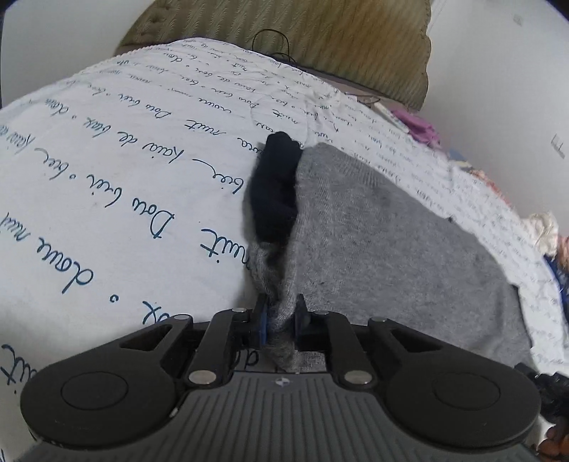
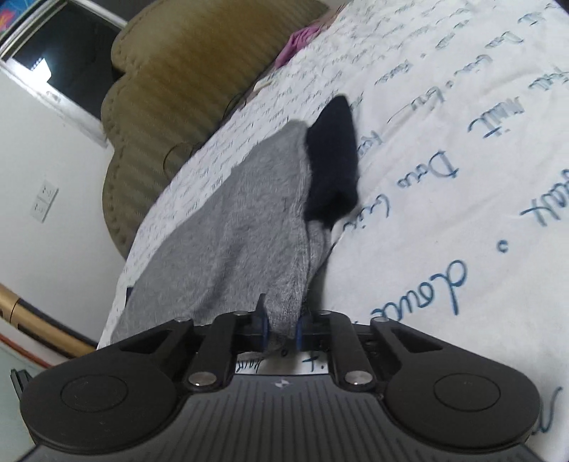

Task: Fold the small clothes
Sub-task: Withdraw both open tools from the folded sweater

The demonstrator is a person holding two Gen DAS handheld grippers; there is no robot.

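A small grey knit garment [image 1: 373, 227] with a black part [image 1: 274, 192] lies on a white bedsheet printed with blue handwriting [image 1: 106, 184]. My left gripper [image 1: 281, 316] is shut on a bunched grey edge of the garment, and the cloth rises from the sheet to the jaws. In the right wrist view the same grey garment [image 2: 249, 227] with its black part [image 2: 332, 160] hangs stretched from my right gripper [image 2: 282, 325], which is shut on another grey edge. The garment is lifted and taut between the two grippers.
An olive ribbed cushion [image 1: 320, 32] stands at the head of the bed, and shows in the right wrist view [image 2: 170, 106]. Pink cloth [image 1: 419, 124] and other items lie along the bed's far right edge. A white wall with a socket [image 2: 44, 200] and a window [image 2: 64, 53] are at left.
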